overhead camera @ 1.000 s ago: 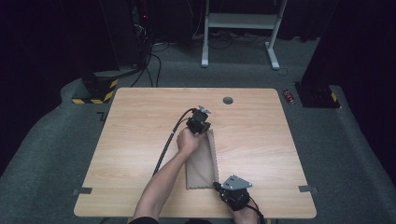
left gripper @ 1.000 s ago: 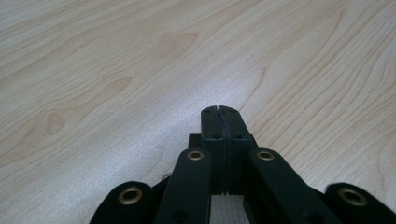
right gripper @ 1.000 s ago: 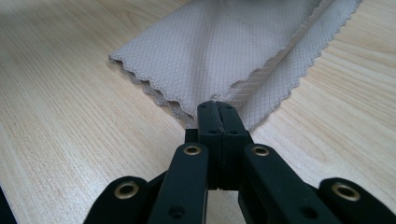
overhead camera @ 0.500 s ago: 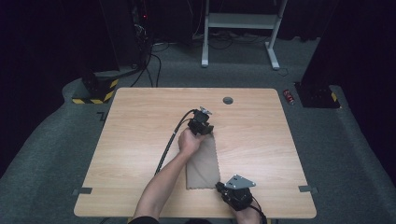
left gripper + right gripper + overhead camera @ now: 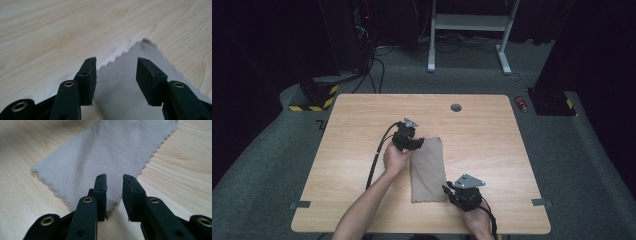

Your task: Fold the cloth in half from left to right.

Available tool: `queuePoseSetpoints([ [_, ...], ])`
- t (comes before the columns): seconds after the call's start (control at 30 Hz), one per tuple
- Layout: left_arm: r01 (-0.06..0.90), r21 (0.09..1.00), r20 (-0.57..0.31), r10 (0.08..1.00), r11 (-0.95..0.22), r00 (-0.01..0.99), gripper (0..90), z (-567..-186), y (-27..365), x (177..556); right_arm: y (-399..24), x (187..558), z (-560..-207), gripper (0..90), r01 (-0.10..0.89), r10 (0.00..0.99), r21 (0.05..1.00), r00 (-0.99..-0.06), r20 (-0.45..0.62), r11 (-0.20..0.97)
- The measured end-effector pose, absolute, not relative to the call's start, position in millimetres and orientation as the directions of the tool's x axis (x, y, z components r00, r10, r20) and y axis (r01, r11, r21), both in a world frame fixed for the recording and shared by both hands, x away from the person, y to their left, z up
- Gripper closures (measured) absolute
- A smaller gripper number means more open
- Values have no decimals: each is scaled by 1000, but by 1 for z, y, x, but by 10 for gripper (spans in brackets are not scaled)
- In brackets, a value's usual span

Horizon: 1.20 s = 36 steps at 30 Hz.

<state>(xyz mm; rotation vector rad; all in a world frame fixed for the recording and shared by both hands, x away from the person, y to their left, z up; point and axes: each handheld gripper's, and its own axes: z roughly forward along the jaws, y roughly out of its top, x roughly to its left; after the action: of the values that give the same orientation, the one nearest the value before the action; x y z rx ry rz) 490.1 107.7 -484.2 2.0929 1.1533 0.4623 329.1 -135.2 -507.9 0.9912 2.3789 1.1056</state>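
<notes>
A grey cloth [image 5: 428, 170] with zigzag edges lies flat on the wooden table [image 5: 492, 145]. My left gripper [image 5: 418, 144] sits at the cloth's far left corner. In the left gripper view its jaws [image 5: 117, 61] have just been opening and stand wide apart over that corner of the cloth [image 5: 117, 100], not pressing it. My right gripper [image 5: 448, 190] is at the cloth's near right corner. Its jaws [image 5: 114, 177] have just been opening too and show a narrow gap, with the cloth [image 5: 105, 150] lying beneath and beyond them.
A dark round grommet [image 5: 456, 107] sits near the table's far edge. On the floor beyond are a red can [image 5: 522, 103], a white frame [image 5: 467, 22] and a black-and-yellow striped base [image 5: 317, 95]. Bare wood surrounds the cloth on all sides.
Both grippers' jaws have opened and let go of the cloth corners. The left gripper has slid left off the far corner; the right one has backed slightly off the near corner.
</notes>
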Motion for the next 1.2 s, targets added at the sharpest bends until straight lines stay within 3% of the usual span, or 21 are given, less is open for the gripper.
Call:
queuePoseSetpoints([
  [0.37, 613, 708, -1, 867, -351, 498, 505, -503, 117, 483, -121, 350, -518, 688, 463, 712, 723, -700, -56, 512],
  [0.73, 628, 671, 112, 892, -393, 438, 514, -511, 121, 494, -124, 353, -519, 656, 468, 716, 718, -696, -60, 515],
  [0.93, 646, 667, 93, 902, -371, 421, 510, -508, 128, 492, -125, 356, -520, 646, 471, 714, 722, -698, -46, 507],
  [1.07, 616, 720, -18, 879, -319, 477, 482, -496, 127, 470, -126, 358, -521, 629, 469, 711, 727, -702, -38, 502],
  [1.2, 596, 712, -19, 837, -372, 546, 450, -498, 120, 444, -129, 359, -523, 616, 473, 713, 736, -701, -19, 485],
])
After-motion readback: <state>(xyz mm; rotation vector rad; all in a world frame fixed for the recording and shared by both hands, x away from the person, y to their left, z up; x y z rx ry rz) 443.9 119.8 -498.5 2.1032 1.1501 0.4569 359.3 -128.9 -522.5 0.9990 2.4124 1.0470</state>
